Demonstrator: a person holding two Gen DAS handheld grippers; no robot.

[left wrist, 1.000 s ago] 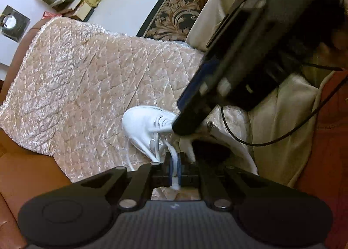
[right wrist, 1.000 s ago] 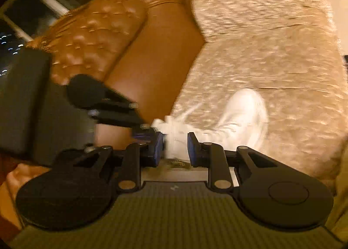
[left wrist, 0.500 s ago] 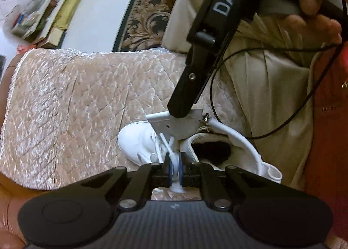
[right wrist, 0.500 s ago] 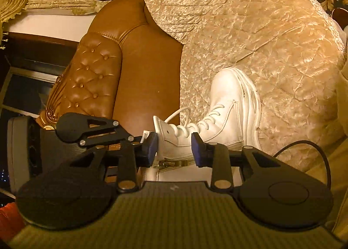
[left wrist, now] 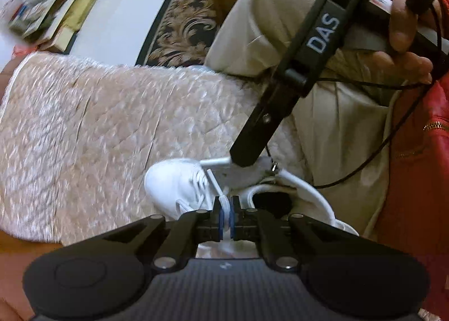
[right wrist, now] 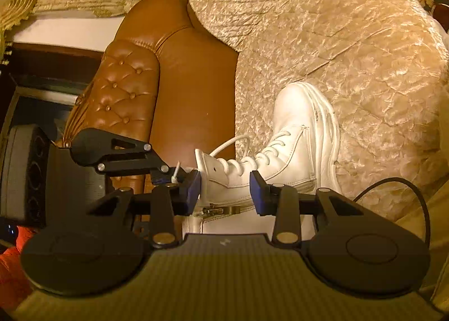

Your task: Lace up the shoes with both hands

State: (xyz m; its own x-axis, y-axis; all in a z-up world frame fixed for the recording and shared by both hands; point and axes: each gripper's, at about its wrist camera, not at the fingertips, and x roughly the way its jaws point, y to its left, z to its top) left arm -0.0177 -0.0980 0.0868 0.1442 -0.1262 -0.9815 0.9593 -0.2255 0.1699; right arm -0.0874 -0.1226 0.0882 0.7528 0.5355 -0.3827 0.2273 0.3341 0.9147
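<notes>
White high-top boot [right wrist: 294, 147] lying on the quilted cover [right wrist: 350, 40] of a brown leather sofa [right wrist: 179, 79], toe toward 12 o'clock in the right wrist view, collar toward the camera. Mid-lacing, by the look of it — lower eyelets crossed, top ones bare. Lace [left wrist: 214, 180] clamped between the closed pads of the left gripper [left wrist: 225, 215], at 9 o'clock of the boot collar in the right view. Right gripper [right wrist: 226, 190] parted, empty, straddling the collar, one pad touching the upper edge. Next, probably: feeding the held lace end to a free top eyelet, the right gripper steadying the collar or catching the end. In the way — a slack loop of lace, the zip pull [right wrist: 213, 210] near the collar, a black cable [right wrist: 415, 192] at 4 o'clock, beige trousers [left wrist: 336, 113] close by.
</notes>
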